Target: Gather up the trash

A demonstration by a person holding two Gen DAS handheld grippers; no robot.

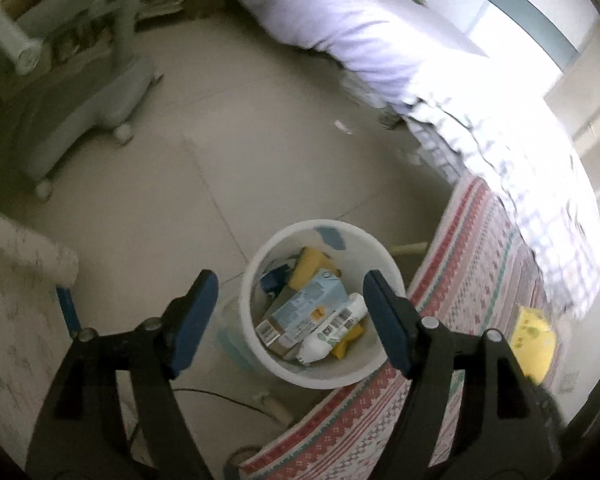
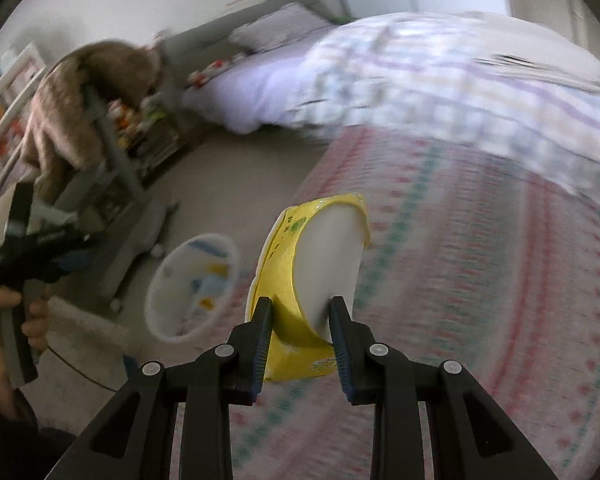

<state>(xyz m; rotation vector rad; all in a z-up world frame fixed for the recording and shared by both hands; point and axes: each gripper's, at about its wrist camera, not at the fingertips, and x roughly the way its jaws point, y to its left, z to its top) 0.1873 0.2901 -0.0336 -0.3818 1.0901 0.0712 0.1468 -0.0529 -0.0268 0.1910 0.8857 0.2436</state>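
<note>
The yellow tissue pack (image 2: 300, 280) sits between the fingers of the right gripper (image 2: 302, 340), pinched near its lower end, so the jaws are narrowed onto it with both blue pads against its sides. It stands on edge above the patterned bedspread (image 2: 480, 280): its long axis runs up and away from the gripper, the far end tipped slightly to the right, and the pale open face with white tissue showing looks to the right. In the left wrist view the same pack (image 1: 534, 340) appears as a yellow shape over the bedspread's (image 1: 480, 280) edge at lower right. Left of it, on the tiled floor (image 1: 220, 140) and close against the hanging bedspread, stands the white bin (image 1: 256, 360), upright and round-mouthed. Inside lie a light-blue carton (image 1: 304, 304) slanted across the middle, a white tube (image 1: 336, 332) with barcodes beside it, yellow pieces (image 1: 310, 266) at the back and lower right, and something dark blue at the left wall. The left gripper (image 1: 290, 320) hangs above the bin with its jaws spread wide, holding nothing. In the right wrist view the bin (image 2: 156, 300) is blurred. Farther off are the checked quilt (image 1: 520, 168), a lilac pillow (image 1: 340, 12) and a grey wheeled stand (image 1: 100, 92).
</note>
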